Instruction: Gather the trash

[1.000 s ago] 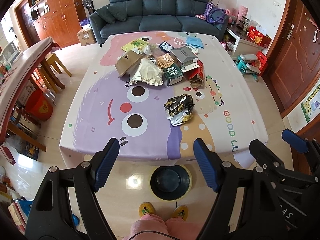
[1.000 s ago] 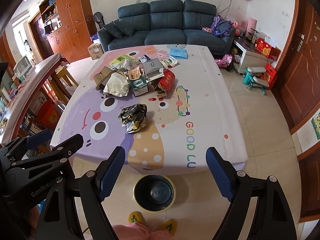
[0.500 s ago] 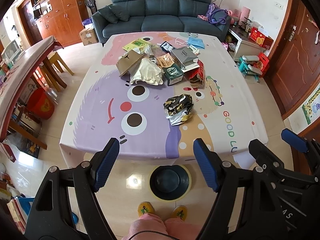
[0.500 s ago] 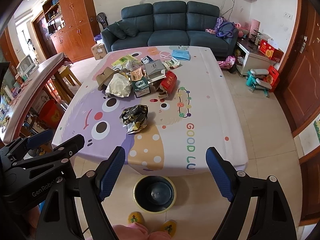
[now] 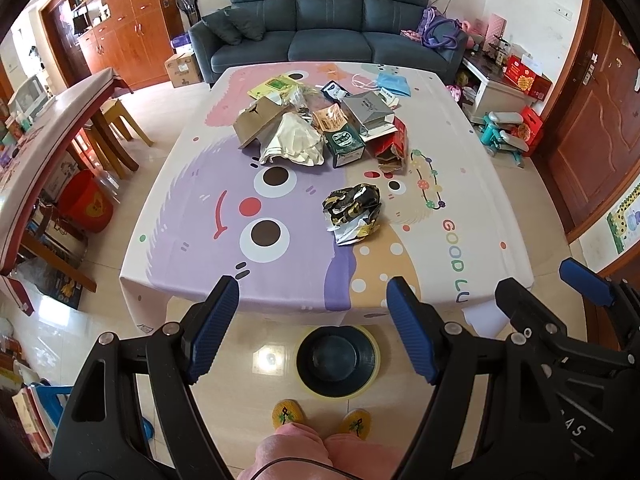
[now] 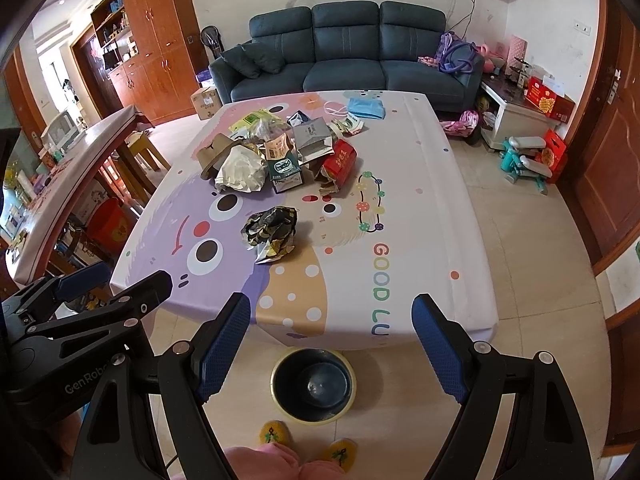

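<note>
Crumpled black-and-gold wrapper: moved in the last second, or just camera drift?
No. The crumpled wrapper sits at the same spot on the tablecloth, just right of the two printed eyes; only the view shifted slightly.

A crumpled wrapper (image 5: 354, 212) lies alone near the middle of the table (image 5: 192, 216). Behind it a heap of trash (image 5: 320, 128) fills the table's far half, and a sofa (image 5: 328, 28) stands behind the table. On the floor before the table's near edge sits a bin (image 5: 337, 361), with the person's slippers (image 5: 287, 413) just before it.
</note>
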`<state>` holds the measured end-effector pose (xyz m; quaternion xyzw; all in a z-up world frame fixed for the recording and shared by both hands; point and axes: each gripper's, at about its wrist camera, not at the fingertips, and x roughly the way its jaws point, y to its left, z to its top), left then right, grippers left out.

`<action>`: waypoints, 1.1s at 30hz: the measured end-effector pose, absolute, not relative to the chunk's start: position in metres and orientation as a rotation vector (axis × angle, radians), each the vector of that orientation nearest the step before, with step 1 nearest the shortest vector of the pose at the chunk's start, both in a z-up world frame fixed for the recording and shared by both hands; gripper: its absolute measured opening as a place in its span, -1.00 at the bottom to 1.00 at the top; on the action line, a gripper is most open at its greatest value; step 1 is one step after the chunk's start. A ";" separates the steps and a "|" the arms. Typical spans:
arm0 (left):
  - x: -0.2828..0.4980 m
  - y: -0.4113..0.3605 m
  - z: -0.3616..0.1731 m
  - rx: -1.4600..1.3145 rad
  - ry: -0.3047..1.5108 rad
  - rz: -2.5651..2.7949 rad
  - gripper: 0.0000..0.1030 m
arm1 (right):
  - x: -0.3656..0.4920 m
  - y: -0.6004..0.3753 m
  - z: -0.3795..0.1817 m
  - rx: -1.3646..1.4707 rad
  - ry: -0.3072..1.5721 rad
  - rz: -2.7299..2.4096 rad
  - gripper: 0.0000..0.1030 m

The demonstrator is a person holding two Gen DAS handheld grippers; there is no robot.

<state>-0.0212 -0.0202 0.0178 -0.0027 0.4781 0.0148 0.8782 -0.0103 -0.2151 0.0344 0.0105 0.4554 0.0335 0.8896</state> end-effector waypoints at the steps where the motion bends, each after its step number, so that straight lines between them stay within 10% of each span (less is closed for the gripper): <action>1: -0.022 -0.021 0.018 -0.006 0.996 0.033 0.44 | -0.010 -0.216 0.034 0.024 0.945 0.071 0.64; 33: 0.082 0.056 0.028 -0.075 0.971 -0.049 0.34 | 0.085 -0.172 0.027 0.116 0.974 0.101 0.64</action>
